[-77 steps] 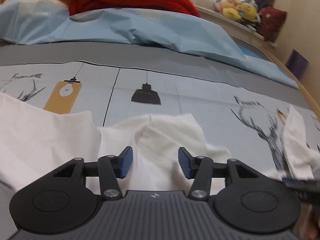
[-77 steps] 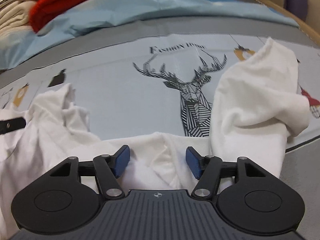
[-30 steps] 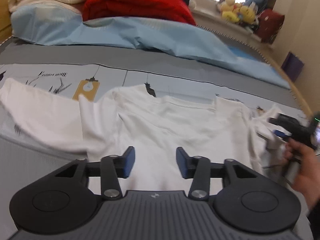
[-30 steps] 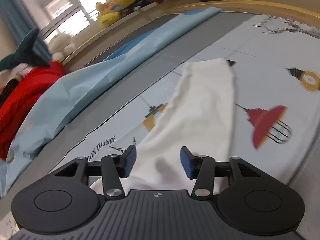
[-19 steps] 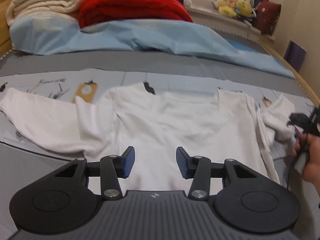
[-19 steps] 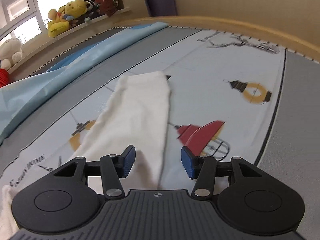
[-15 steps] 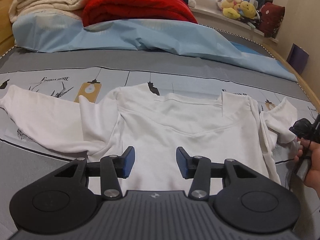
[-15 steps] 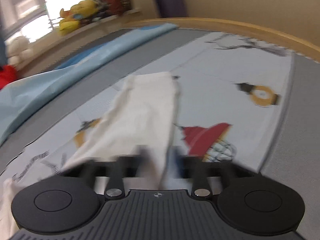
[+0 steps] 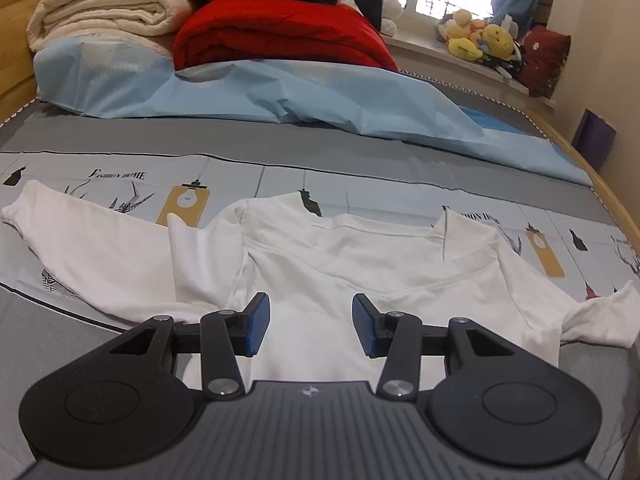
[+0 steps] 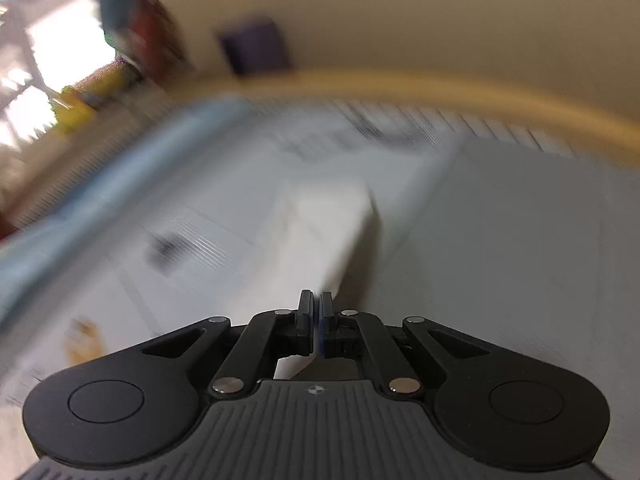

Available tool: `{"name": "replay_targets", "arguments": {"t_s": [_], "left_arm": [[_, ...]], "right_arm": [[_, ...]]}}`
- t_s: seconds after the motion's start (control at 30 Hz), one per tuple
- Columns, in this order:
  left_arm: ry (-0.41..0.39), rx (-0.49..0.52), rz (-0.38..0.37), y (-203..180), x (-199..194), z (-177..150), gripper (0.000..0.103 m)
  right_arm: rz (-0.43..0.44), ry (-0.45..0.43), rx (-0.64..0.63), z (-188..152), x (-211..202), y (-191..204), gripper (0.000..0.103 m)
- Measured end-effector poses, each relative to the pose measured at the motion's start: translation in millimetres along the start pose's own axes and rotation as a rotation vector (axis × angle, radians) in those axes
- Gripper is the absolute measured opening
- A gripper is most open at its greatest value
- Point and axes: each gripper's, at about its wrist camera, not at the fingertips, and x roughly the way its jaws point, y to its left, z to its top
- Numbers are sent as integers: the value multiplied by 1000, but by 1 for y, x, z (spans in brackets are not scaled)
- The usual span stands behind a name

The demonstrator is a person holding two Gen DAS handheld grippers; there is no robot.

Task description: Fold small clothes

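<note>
A white long-sleeved shirt [image 9: 360,264] lies flat on the printed bedsheet [image 9: 400,196], neck towards the far side. Its left sleeve [image 9: 100,256] stretches out to the left, and its right sleeve [image 9: 592,316] reaches to the right. My left gripper [image 9: 308,324] hovers open over the shirt's lower body with nothing between its blue pads [image 9: 256,324]. The right wrist view is blurred. In it my right gripper [image 10: 316,308] has its jaws almost together, just starting to open. The white sleeve [image 10: 320,232] runs from between them out across the bed.
A crumpled light blue sheet [image 9: 280,92] lies across the far side, with a red blanket [image 9: 280,36] and a rolled cream blanket [image 9: 104,16] behind it. Plush toys [image 9: 476,38] sit on the window sill. A wooden bed rail [image 9: 616,208] curves along the right edge.
The right jaws closed on the sleeve and swept quickly sideways, drawing the bunched right sleeve out straight. The hand with the right gripper left the left wrist view. The left gripper stayed put.
</note>
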Motion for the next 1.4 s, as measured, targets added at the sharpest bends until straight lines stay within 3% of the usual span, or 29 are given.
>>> {"name": "replay_targets", "arguments": {"t_s": [0.1,0.17,0.23,0.3,0.37,0.5,0.63,0.67,0.73,0.77,0.83,1.0,1.1,1.17,1.3,1.4], "left_arm": [[8,27,0,-4,2,-6,50],[16,38,3,-5,6,-10,50],[25,47,11,-6,11,-13,50],[33,50,20,-5,15,-14,50],[36,47,26,-4,19,-13,50],[34,68,37,-5,23,-11,50],[28,84,42,-8,29,-8,50],[28,88,43,-9,30,-7,50],[29,91,42,-11,32,-7,50],[28,92,38,-11,32,-6,50],[21,97,33,-13,30,-7,50],[8,117,42,-15,28,-8,50],[8,92,43,-9,26,-7,50],[9,81,44,-7,25,-6,50],[14,75,33,-4,24,-6,50],[17,71,33,0,25,-6,50]], "right_arm": [[-47,-57,77,2,-5,-17,7],[24,-109,84,10,-9,-10,11],[129,-140,81,16,-8,4,23],[207,-118,84,23,3,20,41],[244,-80,68,26,24,40,41],[161,-15,-21,32,71,76,43],[58,-25,-109,43,96,88,43],[22,-29,-158,44,99,94,42],[-46,-38,-235,48,104,104,27],[-58,-35,-240,52,104,104,5],[-13,-46,-183,65,98,95,4],[248,-350,-42,88,16,64,3],[290,-438,77,85,-15,25,3],[277,-430,156,76,-15,-4,3],[77,-237,218,47,28,-49,3],[-8,-196,369,31,36,-85,2]]}}
